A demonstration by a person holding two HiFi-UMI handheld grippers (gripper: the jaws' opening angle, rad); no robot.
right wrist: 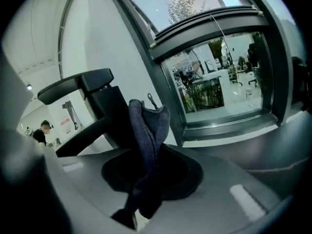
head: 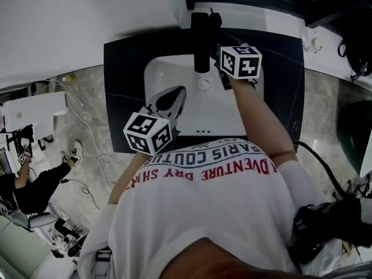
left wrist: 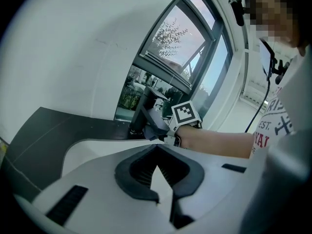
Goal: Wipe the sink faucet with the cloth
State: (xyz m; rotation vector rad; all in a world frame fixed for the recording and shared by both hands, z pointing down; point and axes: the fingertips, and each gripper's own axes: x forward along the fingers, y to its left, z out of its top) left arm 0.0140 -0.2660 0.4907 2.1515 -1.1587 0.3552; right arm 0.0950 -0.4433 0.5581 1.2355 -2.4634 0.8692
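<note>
The black faucet (head: 200, 42) stands at the back of the white sink (head: 174, 74), its spout reaching over the basin. My right gripper (head: 224, 74) is right beside the faucet's right side, shut on a dark blue-grey cloth (right wrist: 146, 135). The cloth stands up from the jaws, touching or nearly touching the faucet (right wrist: 92, 106) body. My left gripper (head: 170, 102) hovers over the basin's front left, its jaws together with nothing between them. In the left gripper view (left wrist: 157, 172), the faucet (left wrist: 143, 110) and the right gripper's marker cube (left wrist: 185, 113) lie ahead.
The sink is set in a black counter (head: 125, 63) against a white wall and a dark-framed window (right wrist: 214, 72). On the floor at the left, a person (head: 32, 185) sits among cables (head: 87, 156). A black cable (head: 322, 164) runs at the right.
</note>
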